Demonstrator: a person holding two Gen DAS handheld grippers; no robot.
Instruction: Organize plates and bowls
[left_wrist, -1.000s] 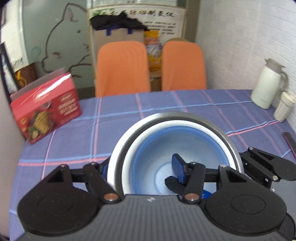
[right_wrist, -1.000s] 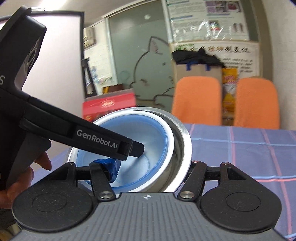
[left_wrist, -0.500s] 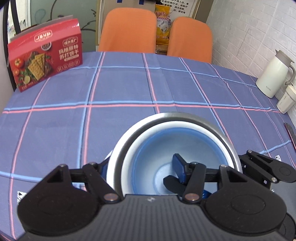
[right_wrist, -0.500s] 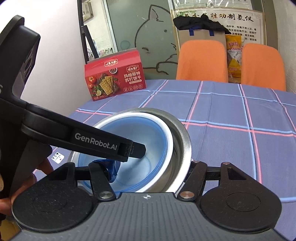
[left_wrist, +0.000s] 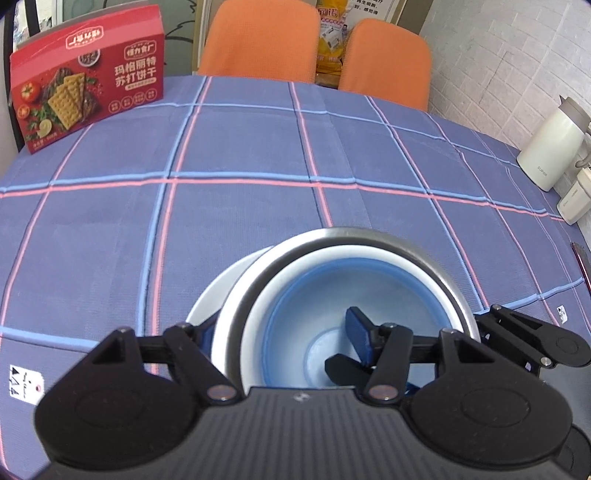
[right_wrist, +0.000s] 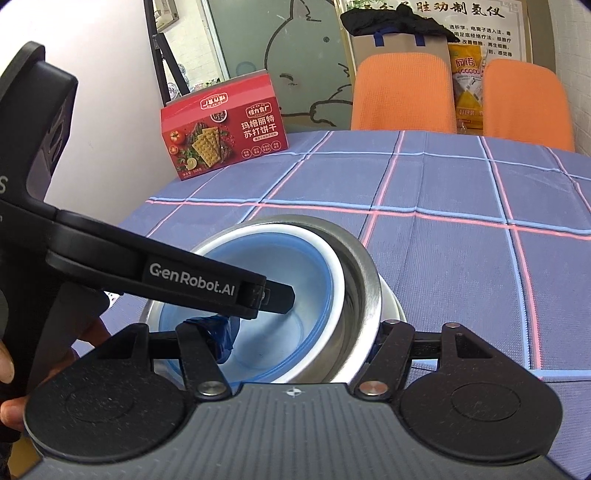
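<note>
A steel bowl (left_wrist: 369, 236) holds a white bowl (left_wrist: 332, 254) and a blue bowl (left_wrist: 314, 325) nested inside it. The stack is over a white plate (left_wrist: 210, 295) on the blue checked tablecloth; I cannot tell whether it touches the plate. My left gripper (left_wrist: 280, 330) is shut on the stack's near wall, one finger outside and one inside. From the opposite side my right gripper (right_wrist: 295, 338) is shut on the stack's wall (right_wrist: 365, 280), its blue-taped finger (right_wrist: 216, 332) inside. The left gripper's finger (right_wrist: 277, 295) reaches into the blue bowl (right_wrist: 295, 273).
A red cracker box (left_wrist: 88, 88) stands at the table's far left. Two orange chairs (left_wrist: 258, 40) are behind the table. A white jug (left_wrist: 550, 147) and a small white container (left_wrist: 576, 199) stand at the right edge. A person's hand (right_wrist: 11, 406) holds the left gripper.
Both grippers have come down toward the table with the bowl stack. The white plate has come into view under the stack. The grips look the same.
</note>
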